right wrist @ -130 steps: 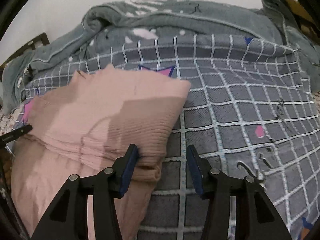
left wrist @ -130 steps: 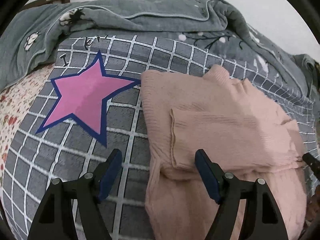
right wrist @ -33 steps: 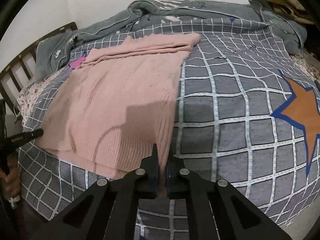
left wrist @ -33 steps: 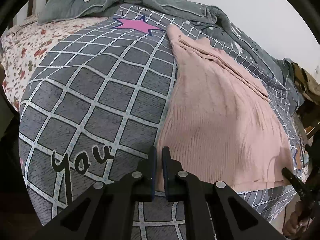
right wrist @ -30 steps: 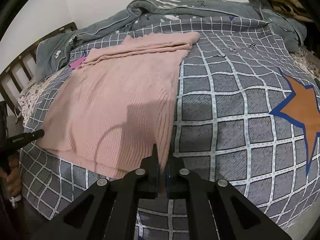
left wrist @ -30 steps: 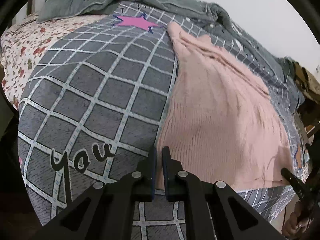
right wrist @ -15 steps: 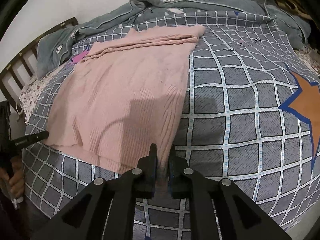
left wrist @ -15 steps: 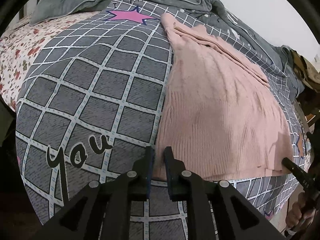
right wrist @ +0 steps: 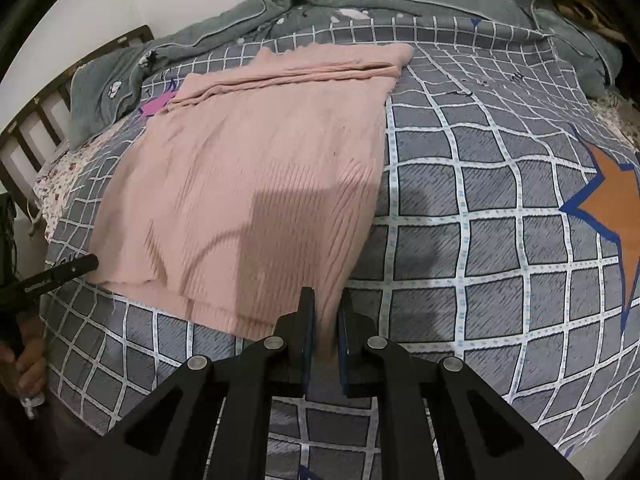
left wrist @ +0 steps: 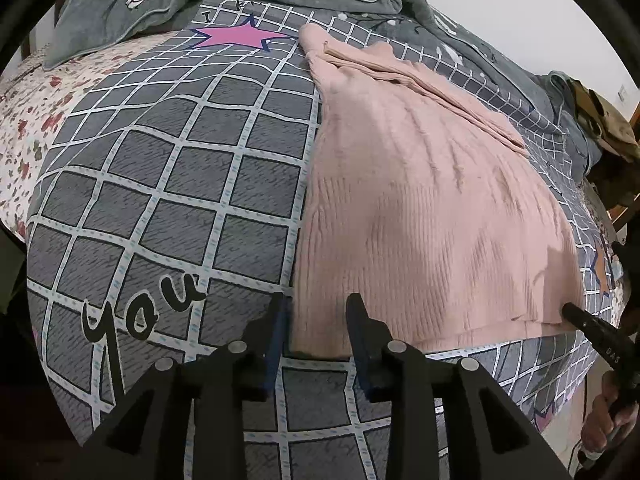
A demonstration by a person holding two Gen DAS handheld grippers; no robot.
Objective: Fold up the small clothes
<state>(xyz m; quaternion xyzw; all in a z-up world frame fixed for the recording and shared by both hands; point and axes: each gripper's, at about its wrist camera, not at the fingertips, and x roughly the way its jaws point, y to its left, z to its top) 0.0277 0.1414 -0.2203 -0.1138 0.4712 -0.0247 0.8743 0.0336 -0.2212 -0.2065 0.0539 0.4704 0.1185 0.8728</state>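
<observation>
A grey checked quilt (left wrist: 168, 184) covers the bed. The pink sweater (left wrist: 420, 208) lies spread flat on it, its far end folded over. The left gripper (left wrist: 316, 324) straddles the sweater's near left corner, jaws apart. The right gripper (right wrist: 325, 316) has its jaws narrowly parted around the near right corner; whether they pinch it, I cannot tell.
</observation>
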